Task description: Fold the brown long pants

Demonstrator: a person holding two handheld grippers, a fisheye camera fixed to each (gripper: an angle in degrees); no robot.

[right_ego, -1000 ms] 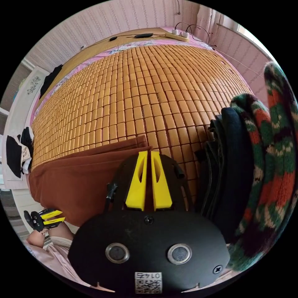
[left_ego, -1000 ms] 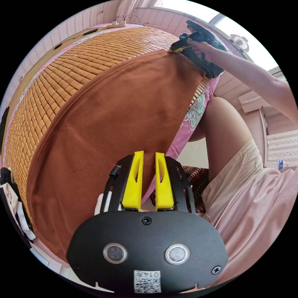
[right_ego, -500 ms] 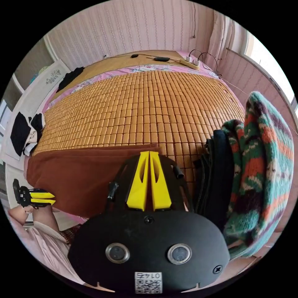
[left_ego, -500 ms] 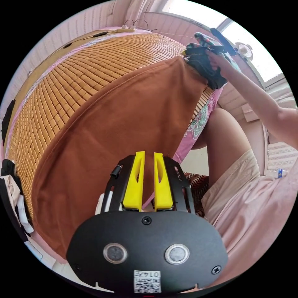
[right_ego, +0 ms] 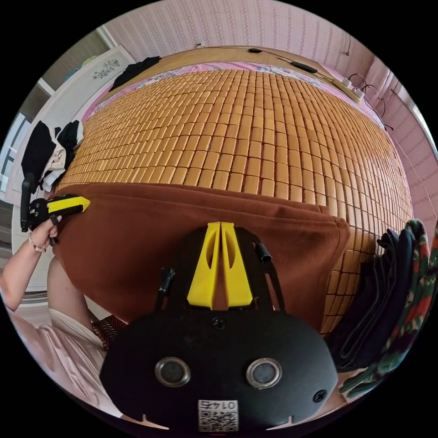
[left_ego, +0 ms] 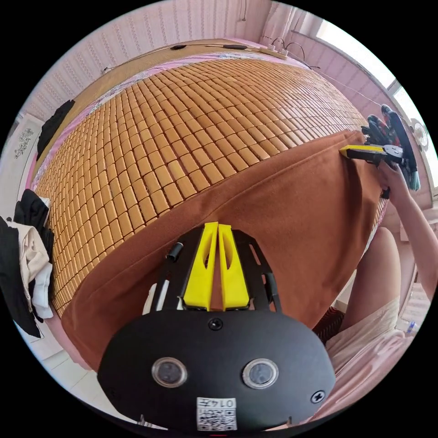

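The brown long pants [left_ego: 292, 214] lie folded lengthwise in a long band across the near edge of a bamboo mat [left_ego: 191, 114]. In the left gripper view my left gripper [left_ego: 218, 226] is shut, its yellow jaws pressed together on the pants' near end. At the far end of the band, a hand holds my right gripper [left_ego: 344, 151] against the pants' corner. In the right gripper view the pants [right_ego: 150, 228] stretch leftward. My right gripper [right_ego: 221, 224] is shut on the cloth. My left gripper [right_ego: 86, 201] pinches the opposite corner.
A stack of dark clothes and a knitted sweater [right_ego: 392, 292] sits on the mat just past the pants' right end. Black and white clothes [left_ego: 25, 255] hang past the left end. The person's leg [left_ego: 378, 273] stands against the bed edge. A power strip [right_ego: 353, 91] lies far back.
Both pairs of jaws had a slight gap and are now pressed together on the pants' two ends. Both cameras have swung to face across the mat.
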